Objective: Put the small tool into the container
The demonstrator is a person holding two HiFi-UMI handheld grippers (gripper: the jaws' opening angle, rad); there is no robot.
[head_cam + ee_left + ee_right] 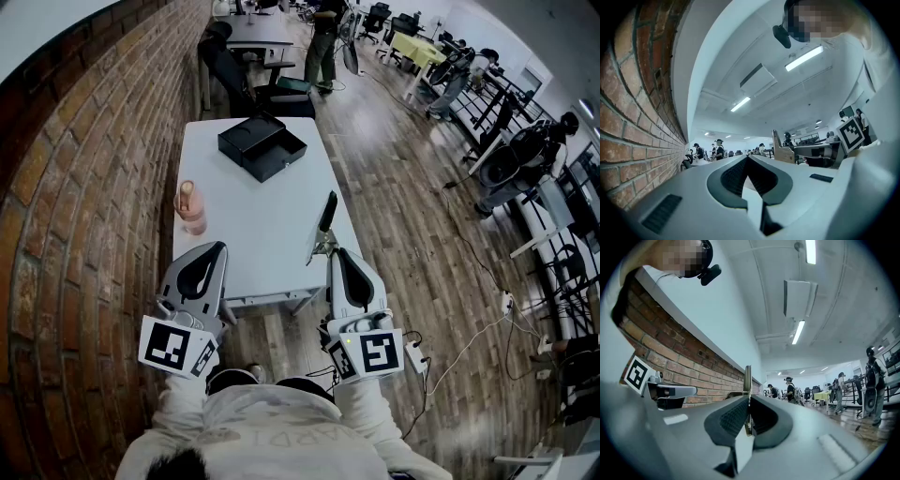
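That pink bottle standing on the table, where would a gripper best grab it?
Grip the pink bottle around its body, below the cap, jaws level on either side. It stands upright near the table's wall-side edge, so I'd come from the person's side, likely with the left gripper, once its shut jaws open.

Slim dark tool [327, 212] tilts upright; black container [262, 146] lies open.

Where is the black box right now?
In the head view, the black box sits at the far end of the white table, beyond the pink bottle on the left edge.
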